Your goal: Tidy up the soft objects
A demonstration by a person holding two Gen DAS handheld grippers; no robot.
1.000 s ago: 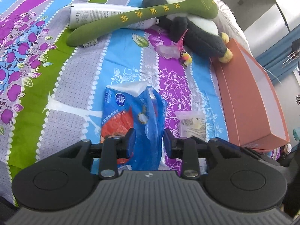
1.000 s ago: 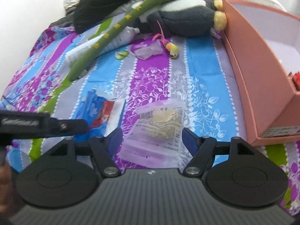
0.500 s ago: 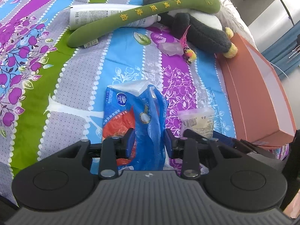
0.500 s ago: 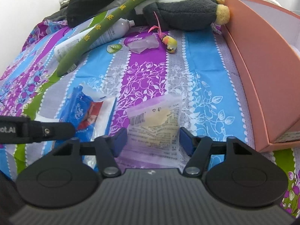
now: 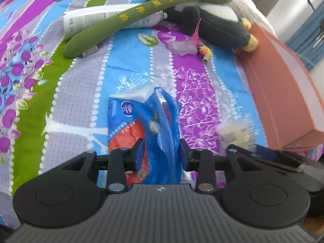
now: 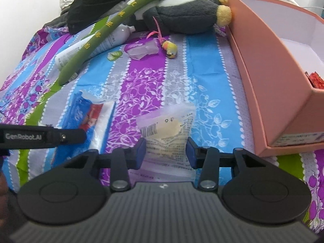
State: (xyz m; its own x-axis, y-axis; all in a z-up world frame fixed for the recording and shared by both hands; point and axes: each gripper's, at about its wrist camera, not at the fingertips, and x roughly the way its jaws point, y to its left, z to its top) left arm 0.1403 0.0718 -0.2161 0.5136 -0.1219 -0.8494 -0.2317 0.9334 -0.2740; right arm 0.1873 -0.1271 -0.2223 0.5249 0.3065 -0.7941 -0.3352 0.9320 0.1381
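cardboard in a salmon shade is forming an open box [image 6: 269,64] that is sitting along the right edge of the bed, its white inside mostly bare, with something small and red [image 6: 314,80] lying low by its near wall. the left gripper [image 5: 162,151] is clamping a blue and red tissue pack [image 5: 141,121], both blue pads pressing into the crinkled wrapper while the pack's far end is pointing up the striped bedspread [image 5: 81,93]. the right gripper [image 6: 165,151] is closing its jaws around a clear pouch with printed labels [image 6: 167,129]; the pouch is sitting between the pads and both are touching its sides, the plastic puckering there. the two grippers are working side by side, the left one's black arm showing at the left of the right wrist view. farther up the bed a long green plush [image 5: 141,14] is lying across a white tube [image 5: 89,20] and a grey and white stuffed toy [image 5: 212,24], with a small clear pack [image 5: 182,47] and a yellow feathered toy [image 5: 205,52] just below them. open bedspread is lying between the held items and that cluster, and the pouch is sitting near the box's outer wall.
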